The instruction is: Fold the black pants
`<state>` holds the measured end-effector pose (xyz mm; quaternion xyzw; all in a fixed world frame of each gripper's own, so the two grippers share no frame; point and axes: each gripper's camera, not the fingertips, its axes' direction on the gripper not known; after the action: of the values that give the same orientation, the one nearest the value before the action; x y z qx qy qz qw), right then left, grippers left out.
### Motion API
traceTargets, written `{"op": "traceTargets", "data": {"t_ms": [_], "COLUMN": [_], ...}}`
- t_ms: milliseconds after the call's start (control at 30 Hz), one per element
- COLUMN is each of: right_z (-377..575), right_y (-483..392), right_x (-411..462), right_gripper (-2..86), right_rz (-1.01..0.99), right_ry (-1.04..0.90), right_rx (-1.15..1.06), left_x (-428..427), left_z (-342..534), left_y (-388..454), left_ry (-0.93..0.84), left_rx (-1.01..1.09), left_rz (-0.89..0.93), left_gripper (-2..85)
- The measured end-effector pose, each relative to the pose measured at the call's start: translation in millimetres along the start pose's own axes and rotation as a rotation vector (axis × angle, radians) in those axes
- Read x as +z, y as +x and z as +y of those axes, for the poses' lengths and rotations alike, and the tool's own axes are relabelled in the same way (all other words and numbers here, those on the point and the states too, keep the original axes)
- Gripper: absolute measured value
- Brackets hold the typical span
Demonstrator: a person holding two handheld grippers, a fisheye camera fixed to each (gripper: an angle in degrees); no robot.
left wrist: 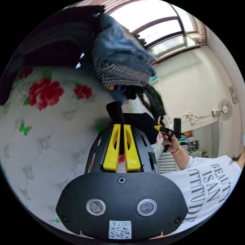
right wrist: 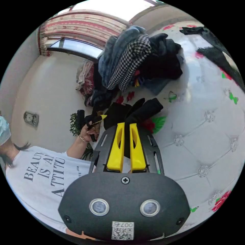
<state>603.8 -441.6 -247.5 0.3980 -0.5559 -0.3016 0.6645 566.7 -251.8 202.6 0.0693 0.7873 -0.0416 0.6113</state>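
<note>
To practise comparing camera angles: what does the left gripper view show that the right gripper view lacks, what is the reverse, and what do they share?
Left gripper view: a wall fan.
Right gripper view: a leafy plant and a small wall plate.
Shared: the flowered bedcover, the clothes pile, and a person's white shirt. The left tongs and right tongs are each shut on the black pants.

left gripper (left wrist: 122, 125) jaws clamped on black pants (left wrist: 139, 122) | floral quilted bed (left wrist: 46, 132) | clothes pile (left wrist: 120, 61)
</note>
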Motion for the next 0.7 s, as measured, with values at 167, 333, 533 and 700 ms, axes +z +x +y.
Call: {"op": "traceTargets", "data": {"t_ms": [167,333,533,700], "right_z": [-81,-184,-218,-141], "right_y": [-112,-195,-135,20], "right_x": [-81,-107,-41,-23], "right_gripper": [2.6,5.2,7.6,7.7], "right_rz": [-0.072,0.01,0.279,0.47], "right_ry": [0.162,0.309,0.302,0.254], "right_rx": [-0.301,-0.458,-0.333,-0.108], "left_x": [-83,-132,-79,-15], "left_z": [-56,-140,-171,-85], "left_y": [88,102,18,-35], "left_ry": [0.241,0.447,0.338,0.171], "left_rx": [0.283,0.282,-0.005,-0.065], "left_rz": [0.004,-0.193,-0.462,-0.525], "left_gripper": [-0.1,2.3,7.0,6.4]}}
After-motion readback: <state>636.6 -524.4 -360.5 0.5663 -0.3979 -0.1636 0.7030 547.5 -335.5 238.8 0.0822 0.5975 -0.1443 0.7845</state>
